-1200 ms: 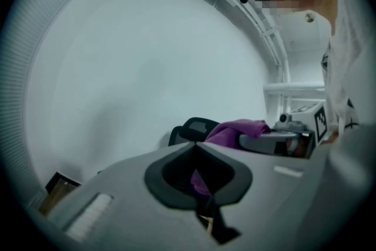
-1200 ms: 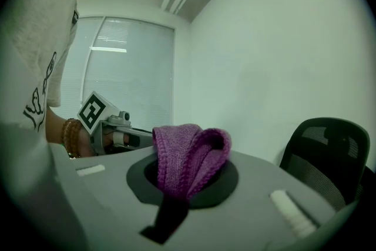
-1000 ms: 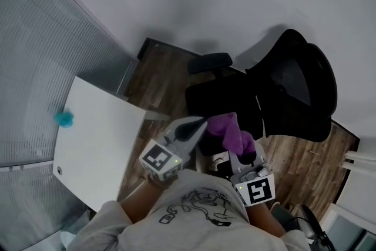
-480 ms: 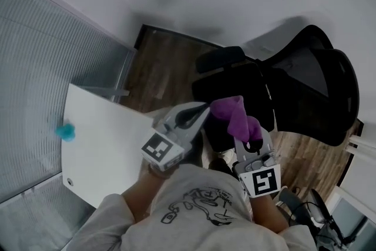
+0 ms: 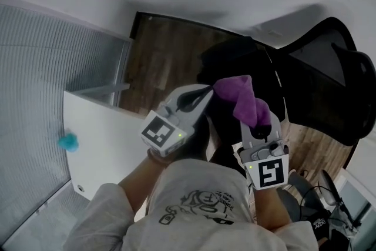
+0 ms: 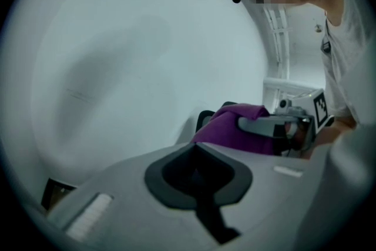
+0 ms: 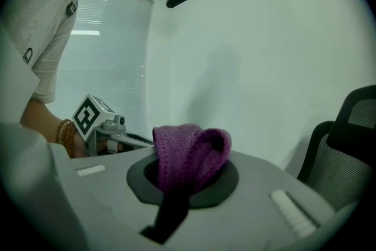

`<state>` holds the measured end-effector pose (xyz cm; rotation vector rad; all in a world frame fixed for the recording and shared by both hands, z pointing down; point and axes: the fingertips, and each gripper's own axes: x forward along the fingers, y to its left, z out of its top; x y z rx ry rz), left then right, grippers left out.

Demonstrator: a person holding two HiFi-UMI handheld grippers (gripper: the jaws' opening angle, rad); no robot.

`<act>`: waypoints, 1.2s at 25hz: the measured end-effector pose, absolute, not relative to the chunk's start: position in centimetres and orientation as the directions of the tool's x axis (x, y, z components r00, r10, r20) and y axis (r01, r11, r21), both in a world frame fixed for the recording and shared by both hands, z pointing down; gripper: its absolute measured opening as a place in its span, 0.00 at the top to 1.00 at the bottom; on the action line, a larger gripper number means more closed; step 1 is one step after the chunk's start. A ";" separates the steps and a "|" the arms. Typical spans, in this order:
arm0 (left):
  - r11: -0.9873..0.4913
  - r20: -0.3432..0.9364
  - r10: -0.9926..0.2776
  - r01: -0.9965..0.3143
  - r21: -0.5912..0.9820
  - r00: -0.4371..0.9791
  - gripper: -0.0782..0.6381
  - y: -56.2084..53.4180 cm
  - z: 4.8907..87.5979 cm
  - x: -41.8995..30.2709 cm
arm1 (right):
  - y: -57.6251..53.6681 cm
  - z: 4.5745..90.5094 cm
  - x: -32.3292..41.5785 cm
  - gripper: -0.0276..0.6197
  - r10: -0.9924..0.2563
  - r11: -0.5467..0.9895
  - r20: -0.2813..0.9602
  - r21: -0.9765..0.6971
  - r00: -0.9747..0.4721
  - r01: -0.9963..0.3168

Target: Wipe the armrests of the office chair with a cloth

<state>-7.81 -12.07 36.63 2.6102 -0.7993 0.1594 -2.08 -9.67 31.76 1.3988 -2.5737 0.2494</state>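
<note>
My view has swung in the last second. The office chair (image 5: 317, 85) now sits further right. Right gripper (image 5: 257, 122) is clamped on the purple cloth (image 5: 238, 97) in mid-air; left gripper (image 5: 202, 94) is closed and empty. I judge wiping hasn't started.

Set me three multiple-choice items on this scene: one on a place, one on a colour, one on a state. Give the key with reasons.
1. The white table stands on which side of the person?
A. their right
B. their left
C. straight ahead

2. What colour is the cloth?
A. yellow
B. white
C. purple

3. The right gripper is:
A. shut on the cloth
B. open and empty
C. open around the cloth without touching it

Key: 1 B, as the table fills the lower left of the head view. 2 C, as the cloth shows purple in all three views. 3 A, as the right gripper view shows the folded cloth pinched between the jaws.
</note>
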 end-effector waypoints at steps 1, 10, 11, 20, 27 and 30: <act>-0.754 0.222 -0.512 -0.558 0.346 0.830 0.89 -12.6 37.3 -8.4 | -10.1 32.3 -2.7 0.92 -0.810 0.534 0.259 -0.047 -0.526 -0.844; -0.750 0.223 -0.489 -0.537 0.387 0.843 0.89 -14.4 44.5 -13.6 | -12.3 38.3 -7.8 0.92 -0.816 0.511 0.314 -0.003 -0.486 -0.860; -0.750 0.227 -0.483 -0.533 0.391 0.846 0.89 -14.5 45.3 -13.7 | -12.6 39.1 -8.2 0.92 -0.813 0.511 0.322 -0.002 -0.484 -0.860; -0.735 0.275 -0.471 -0.545 0.403 0.838 0.89 -17.4 51.7 -15.1 | -16.0 46.3 -10.2 0.92 -0.790 0.519 0.381 0.000 -0.480 -0.855; -0.710 0.321 -0.479 -0.576 0.406 0.817 0.89 -19.2 55.8 -15.5 | -18.2 51.0 -11.4 0.92 -0.779 0.528 0.394 -0.009 -0.488 -0.849; -0.701 0.351 -0.470 -0.584 0.410 0.810 0.89 -19.9 57.9 -14.6 | -19.4 53.1 -11.1 0.92 -0.766 0.544 0.404 -0.011 -0.501 -0.839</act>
